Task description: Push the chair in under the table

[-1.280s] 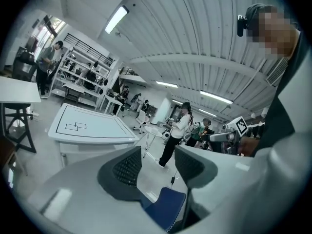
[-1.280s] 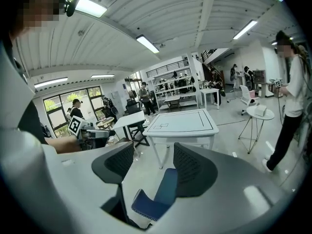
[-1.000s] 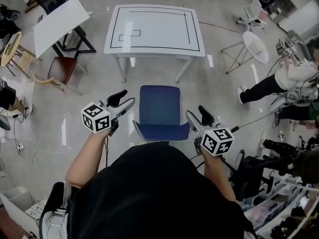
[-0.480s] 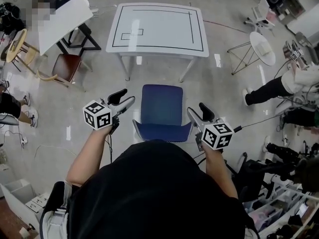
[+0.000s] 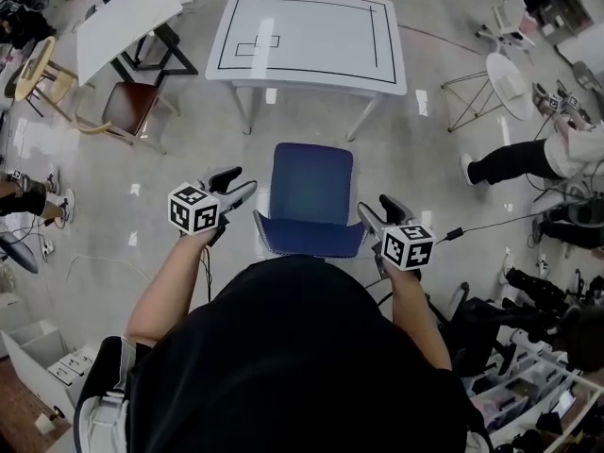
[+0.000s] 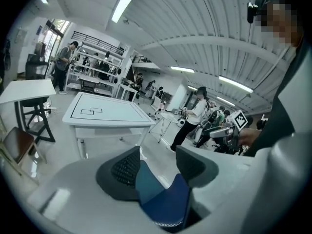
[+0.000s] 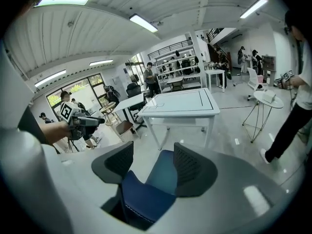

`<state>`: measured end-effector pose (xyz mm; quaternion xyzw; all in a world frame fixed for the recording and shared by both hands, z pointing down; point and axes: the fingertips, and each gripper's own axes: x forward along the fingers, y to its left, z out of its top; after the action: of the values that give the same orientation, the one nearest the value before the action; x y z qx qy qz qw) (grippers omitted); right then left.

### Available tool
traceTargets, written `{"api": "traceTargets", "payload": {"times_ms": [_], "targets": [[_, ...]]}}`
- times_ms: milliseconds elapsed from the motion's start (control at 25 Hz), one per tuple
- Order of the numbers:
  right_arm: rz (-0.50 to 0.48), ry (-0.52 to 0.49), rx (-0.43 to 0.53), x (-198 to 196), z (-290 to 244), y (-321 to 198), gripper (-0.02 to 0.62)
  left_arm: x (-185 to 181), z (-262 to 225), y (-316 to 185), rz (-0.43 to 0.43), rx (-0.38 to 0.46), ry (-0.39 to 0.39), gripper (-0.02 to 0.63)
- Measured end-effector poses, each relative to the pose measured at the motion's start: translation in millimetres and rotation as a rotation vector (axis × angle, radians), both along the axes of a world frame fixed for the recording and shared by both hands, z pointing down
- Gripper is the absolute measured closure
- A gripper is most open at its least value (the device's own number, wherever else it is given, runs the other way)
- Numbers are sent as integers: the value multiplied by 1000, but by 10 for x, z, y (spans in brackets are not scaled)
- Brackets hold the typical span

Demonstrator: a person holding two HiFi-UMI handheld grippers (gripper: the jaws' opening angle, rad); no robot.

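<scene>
A blue office chair [image 5: 311, 189] stands a short way in front of the white table [image 5: 307, 36], its backrest nearest me. My left gripper [image 5: 236, 183] is at the backrest's left corner and my right gripper [image 5: 380, 212] at its right corner. In the left gripper view the jaws [image 6: 158, 167] stand apart and have just been opening; the blue backrest edge [image 6: 163, 201] shows low in the gap, with no pad pressing on it. The right gripper [image 7: 153, 167] is open too, with the chair [image 7: 146, 194] showing between and below its jaws.
A slanted white desk [image 5: 123, 22] and a wooden chair [image 5: 123, 111] stand at the left. A small round table [image 5: 505, 78] and a seated person's legs [image 5: 514, 159] are at the right. Cables and storage boxes lie at the lower right.
Both grippers have sunk lower beside the chair's backrest. The chair keeps about the same gap to the table.
</scene>
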<state>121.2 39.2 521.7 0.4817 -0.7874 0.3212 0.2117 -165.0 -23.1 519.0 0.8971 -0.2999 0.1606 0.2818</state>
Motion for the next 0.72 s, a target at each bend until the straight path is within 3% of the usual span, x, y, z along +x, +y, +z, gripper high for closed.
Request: {"api": "traceTargets", "payload": {"times_ms": [400,720], "targets": [[-114,75,-135,-46,702,394,299,97,670,417,135,-85,-159,236],[-202,118,-209,-158,1051,689,285,424,1009,800,279,-128,-209,224]]}}
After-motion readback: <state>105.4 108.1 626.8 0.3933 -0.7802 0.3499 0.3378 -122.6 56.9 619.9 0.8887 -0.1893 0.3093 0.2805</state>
